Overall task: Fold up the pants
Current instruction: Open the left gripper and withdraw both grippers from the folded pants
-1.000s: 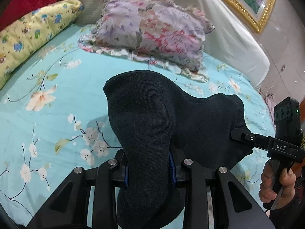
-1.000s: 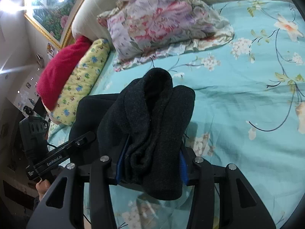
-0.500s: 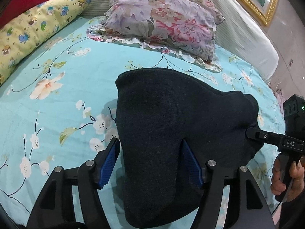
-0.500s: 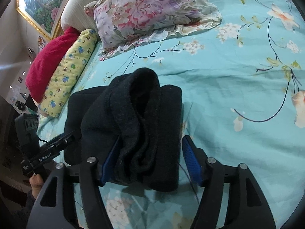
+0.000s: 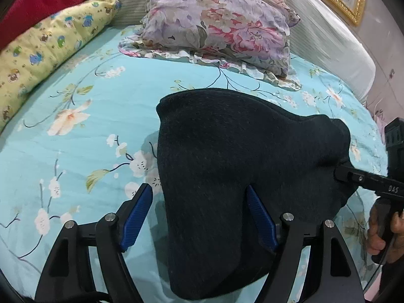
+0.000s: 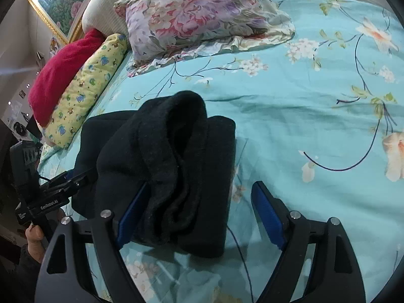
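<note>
Dark folded pants (image 5: 227, 176) lying in a thick bundle on the bed (image 5: 88, 126), on its turquoise flowered sheet, below a floral pillow (image 5: 219, 22).

Left tongs (image 5: 199, 217) opening, blue pads set apart on either side of the near end of the pants; clear gap at the left pad, right pad lying against or over the cloth, not pressing. Nothing gripped.

Right tongs (image 6: 199, 214) opening too, at the other end of the bundle, where rolled layers (image 6: 176, 151) stack up. Left pad just beside or touching the fold, right pad well clear, bare sheet showing between pad and cloth. No hold on the pants.

Seen from the left wrist: right tongs' tip at the far edge of the pants, a hand (image 5: 378, 229) on the grip. Beyond, at the bed's edge, a yellow bolster (image 5: 50, 48) and a red cushion (image 5: 38, 2).
</note>
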### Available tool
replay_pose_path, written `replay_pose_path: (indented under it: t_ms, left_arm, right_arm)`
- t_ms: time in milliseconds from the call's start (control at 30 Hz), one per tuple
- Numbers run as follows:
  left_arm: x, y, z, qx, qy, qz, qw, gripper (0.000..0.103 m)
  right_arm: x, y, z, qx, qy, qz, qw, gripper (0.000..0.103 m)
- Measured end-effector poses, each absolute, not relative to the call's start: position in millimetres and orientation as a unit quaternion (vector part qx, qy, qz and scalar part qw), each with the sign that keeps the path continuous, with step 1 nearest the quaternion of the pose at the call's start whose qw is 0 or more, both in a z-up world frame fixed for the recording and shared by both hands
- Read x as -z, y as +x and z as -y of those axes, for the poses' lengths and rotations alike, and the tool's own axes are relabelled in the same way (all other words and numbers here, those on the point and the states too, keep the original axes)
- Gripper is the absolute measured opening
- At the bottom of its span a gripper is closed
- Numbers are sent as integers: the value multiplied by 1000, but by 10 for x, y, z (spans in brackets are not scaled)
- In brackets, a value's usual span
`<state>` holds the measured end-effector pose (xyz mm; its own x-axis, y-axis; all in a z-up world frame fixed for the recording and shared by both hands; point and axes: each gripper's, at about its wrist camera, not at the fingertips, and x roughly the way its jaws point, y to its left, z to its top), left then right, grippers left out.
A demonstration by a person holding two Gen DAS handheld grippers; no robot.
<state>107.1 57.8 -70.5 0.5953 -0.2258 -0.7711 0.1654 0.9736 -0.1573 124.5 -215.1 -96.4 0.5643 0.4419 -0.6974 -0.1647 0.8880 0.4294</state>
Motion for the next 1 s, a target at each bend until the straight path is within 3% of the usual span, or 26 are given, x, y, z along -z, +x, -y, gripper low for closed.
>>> replay_pose_path:
  t_ms: [1000]
  left_arm:
    - [565, 311, -512, 64, 48, -419, 905, 85]
  right_arm:
    - [609, 551, 1601, -195, -4, -406, 893, 87]
